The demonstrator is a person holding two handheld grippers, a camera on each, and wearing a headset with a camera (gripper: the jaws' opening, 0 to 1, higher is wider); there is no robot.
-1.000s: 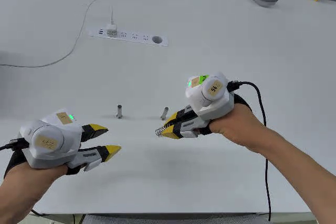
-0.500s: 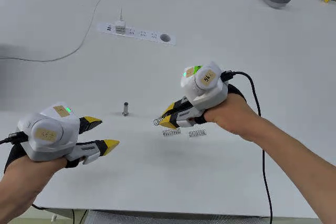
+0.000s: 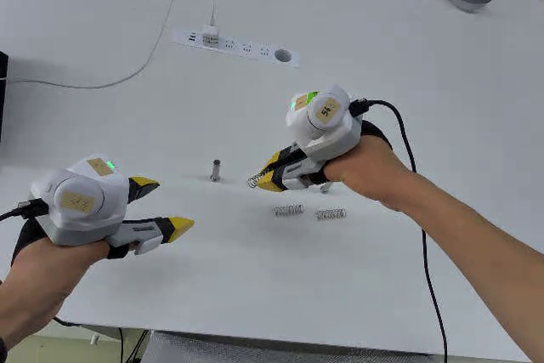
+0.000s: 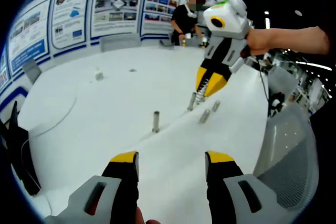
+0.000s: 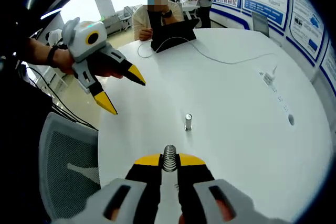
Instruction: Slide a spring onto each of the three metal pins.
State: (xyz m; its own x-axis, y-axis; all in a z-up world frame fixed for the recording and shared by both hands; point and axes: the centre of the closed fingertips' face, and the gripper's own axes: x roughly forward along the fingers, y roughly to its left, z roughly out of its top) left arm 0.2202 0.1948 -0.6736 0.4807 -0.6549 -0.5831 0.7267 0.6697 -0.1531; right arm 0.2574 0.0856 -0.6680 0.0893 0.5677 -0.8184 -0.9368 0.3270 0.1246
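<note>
A wide white table (image 3: pixel 255 295) lies bare around both hands, with open room on every side and its near edge just below the wrists. The tan stickers on both tools carry writing too small to read, as do the wall posters in the left gripper view. At right, the right gripper (image 3: pixel 265 180) points left and down from a raised hand, clenched on a spring (image 3: pixel 254 181) that pokes past its yellow tips. At near left, the left gripper (image 3: pixel 170 203) hovers level, jaws spread and holding nothing. A power strip (image 3: pixel 234 45) lies far back. Two loose springs (image 3: pixel 289 210) (image 3: pixel 331 214) lie on the table just near of the right gripper. One upright pin (image 3: pixel 215 171) stands between the grippers, just left of the held spring and not touching it.
</note>
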